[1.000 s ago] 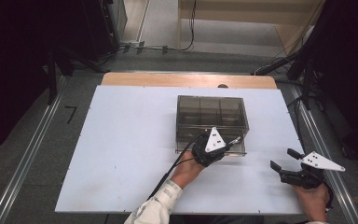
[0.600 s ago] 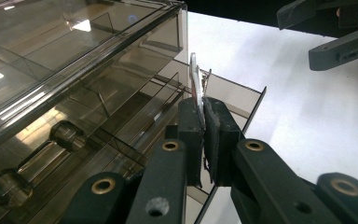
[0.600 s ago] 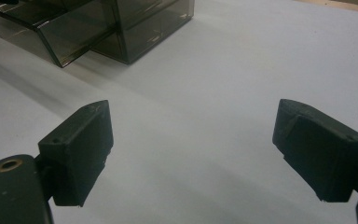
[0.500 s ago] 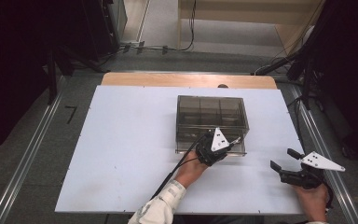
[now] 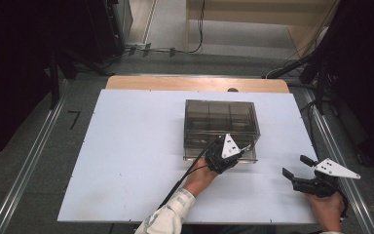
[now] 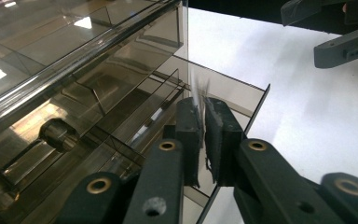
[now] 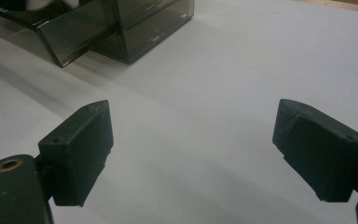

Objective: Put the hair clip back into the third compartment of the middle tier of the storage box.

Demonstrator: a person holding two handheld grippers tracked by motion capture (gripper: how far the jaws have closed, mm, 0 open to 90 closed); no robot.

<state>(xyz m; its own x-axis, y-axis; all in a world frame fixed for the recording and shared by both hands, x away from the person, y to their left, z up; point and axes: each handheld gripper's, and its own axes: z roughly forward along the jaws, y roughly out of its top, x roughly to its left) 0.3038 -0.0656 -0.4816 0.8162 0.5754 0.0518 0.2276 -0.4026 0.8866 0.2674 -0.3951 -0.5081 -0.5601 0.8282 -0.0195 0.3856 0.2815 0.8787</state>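
Item: smoked clear box point(image 5: 220, 127), w/ inner dividers, sits right of centre on white surface point(image 5: 126, 161); a drawer point(image 5: 246, 155) stands pulled out a little at its near side. My left tool point(image 5: 244, 147) at box's near right corner, tips at the drawer front, grey plate on top, cable trailing back along my sleeve point(image 5: 168, 219). My right tool point(image 5: 294, 166) rests near surface's right edge, well apart from box, jaws spread. Wood strip point(image 5: 195, 83) along far edge; floor cables point(image 5: 175, 48) beyond.

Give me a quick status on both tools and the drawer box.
Left tool shut on drawer front of smoky plastic box, drawer part open. Right tool open, off the box, over the white table.
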